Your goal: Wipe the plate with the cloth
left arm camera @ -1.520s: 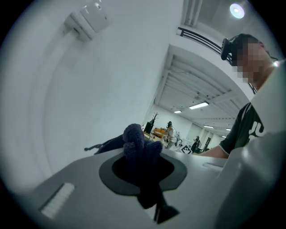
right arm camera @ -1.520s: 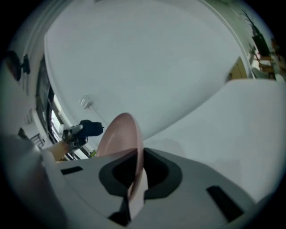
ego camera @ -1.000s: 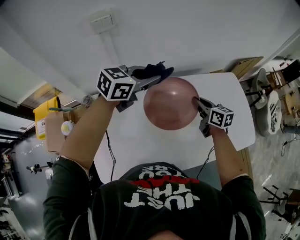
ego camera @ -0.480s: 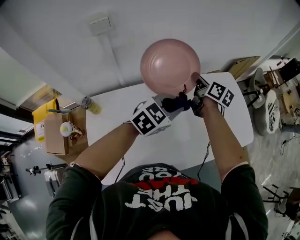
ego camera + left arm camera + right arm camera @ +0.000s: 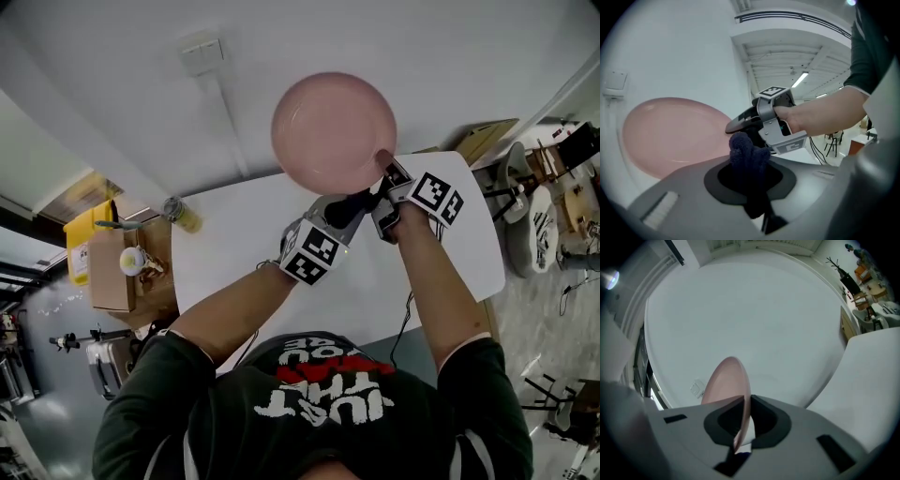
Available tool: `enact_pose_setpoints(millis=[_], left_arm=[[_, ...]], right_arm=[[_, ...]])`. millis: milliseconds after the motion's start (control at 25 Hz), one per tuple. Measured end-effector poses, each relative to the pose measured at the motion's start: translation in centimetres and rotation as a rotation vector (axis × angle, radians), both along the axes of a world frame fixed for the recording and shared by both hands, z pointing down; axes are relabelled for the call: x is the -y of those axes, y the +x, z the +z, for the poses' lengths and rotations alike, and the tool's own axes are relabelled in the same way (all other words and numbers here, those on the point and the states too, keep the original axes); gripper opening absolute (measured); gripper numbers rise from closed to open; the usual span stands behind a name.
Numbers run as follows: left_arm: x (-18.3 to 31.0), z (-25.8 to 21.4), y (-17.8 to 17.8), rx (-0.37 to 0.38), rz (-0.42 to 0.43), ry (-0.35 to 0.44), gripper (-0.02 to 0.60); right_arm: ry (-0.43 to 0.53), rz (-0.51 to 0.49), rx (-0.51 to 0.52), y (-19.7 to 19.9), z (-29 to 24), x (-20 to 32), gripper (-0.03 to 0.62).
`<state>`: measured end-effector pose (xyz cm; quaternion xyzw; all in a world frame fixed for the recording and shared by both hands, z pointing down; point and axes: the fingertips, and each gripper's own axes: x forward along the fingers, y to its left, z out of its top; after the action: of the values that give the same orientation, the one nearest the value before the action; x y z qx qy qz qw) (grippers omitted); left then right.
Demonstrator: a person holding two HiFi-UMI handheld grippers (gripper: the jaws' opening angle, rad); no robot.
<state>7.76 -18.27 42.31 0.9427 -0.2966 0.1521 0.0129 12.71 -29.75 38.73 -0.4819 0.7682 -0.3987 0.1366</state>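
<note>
Position of the work has altered within the last second. The pink plate (image 5: 330,127), which a second ago hung low over the white table (image 5: 234,253) with the cloth at its upper left rim, has been lifted and stood nearly on edge in front of the wall, its hollow face turned towards the person. The right gripper (image 5: 740,427) holds it by the lower right rim, jaws drawn almost together with only the thin edge of the plate pinched between them. The left gripper (image 5: 352,208) has swung from above the plate to below it and now sits just beside the right one; its jaws are clamped on a bunched dark blue cloth (image 5: 747,157), the free tuft standing out ahead of them. In the left gripper view that tuft lies before the plate's lower edge, close to the right gripper's jaws; contact with the plate cannot be confirmed. Assessment: the plate is presented for wiping and both grips look secure, but the cloth is off the face. A fresh stroke would have to start from the lower rim.
</note>
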Motion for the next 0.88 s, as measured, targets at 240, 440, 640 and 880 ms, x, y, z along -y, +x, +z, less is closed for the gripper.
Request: enact_pose_setpoints(millis=[240,440,640,880], left_arm=[[-0.7,-1.1,-2.6,0.016,-0.015,0.154,0.053],[-0.8,-2.0,-5.5,-0.026,-0.049,0.176,0.054],[-0.4,-3.7,-8.8,-0.146,-0.095,0.124,0.054],[2.1,-4.9,-12.8,-0.446,-0.149,-0.093,0.052]], right_arm=[[-0.025,0.023,0.07,2.5,1.1,-0.7,0.017],[-0.042,0.021,0.142,3.9,1.8,-1.2,0.017],[-0.049,-0.012,0.19,4.8,2.8,-2.3,0.017],[-0.042,-0.129,0.221,3.8,3.3,-4.0,0.017]])
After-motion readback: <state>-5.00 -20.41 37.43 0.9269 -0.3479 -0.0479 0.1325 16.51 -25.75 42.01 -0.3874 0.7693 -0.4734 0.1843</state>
